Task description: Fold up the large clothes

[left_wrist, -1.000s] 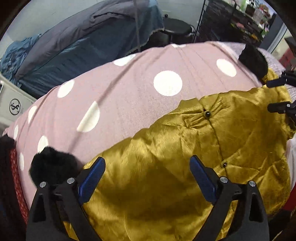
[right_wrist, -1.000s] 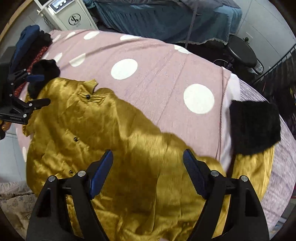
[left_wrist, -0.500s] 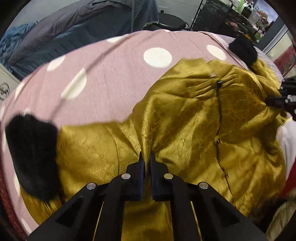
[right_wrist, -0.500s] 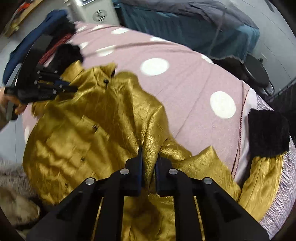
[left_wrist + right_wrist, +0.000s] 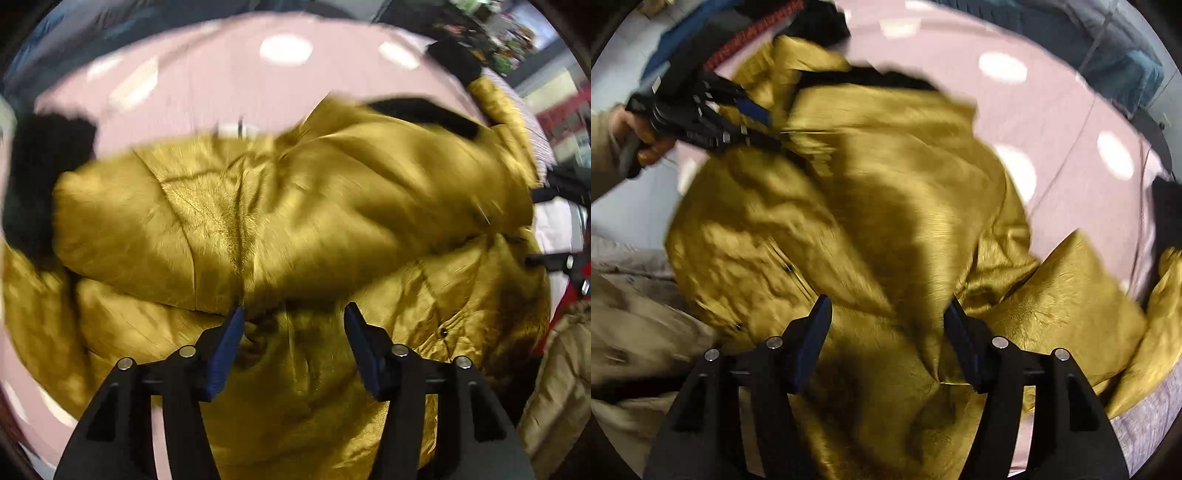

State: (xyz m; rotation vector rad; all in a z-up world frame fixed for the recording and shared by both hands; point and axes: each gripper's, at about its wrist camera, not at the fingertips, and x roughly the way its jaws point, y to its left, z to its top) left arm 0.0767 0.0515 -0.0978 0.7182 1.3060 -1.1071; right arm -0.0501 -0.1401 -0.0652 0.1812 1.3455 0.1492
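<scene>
The gold satin jacket (image 5: 295, 206) lies crumpled on the pink polka-dot cover (image 5: 207, 85), directly under both tools. A broad fold of it is doubled over across the middle, its edge running just beyond the tips of the left tool (image 5: 293, 321). That tool's blue-padded jaws are opening; gold cloth lies beneath the gap, and the pads do not press on it. The right tool (image 5: 886, 314) also has its jaws opening, with a raised ridge of the jacket (image 5: 923, 258) standing between them and brushing close to the right-hand pad; whether it still touches that pad cannot be told through the blur.

A black furry cuff (image 5: 40, 173) sits at the end of the sleeve, off to the left of the left tool, and another (image 5: 454, 62) lies far ahead on its right.

The cover spreads over a rounded surface; the white dots (image 5: 1003, 68) are smeared by motion. Beyond it are dark blue bedding (image 5: 1119, 48) and, in the left wrist view, cluttered shelves (image 5: 495, 40).

Only the right wrist view shows the left tool (image 5: 757, 125) from outside, held in a hand (image 5: 642, 136) with a beige sleeve, above the jacket's collar end. Only the left wrist view shows the jacket's dark buttons (image 5: 443, 332).
</scene>
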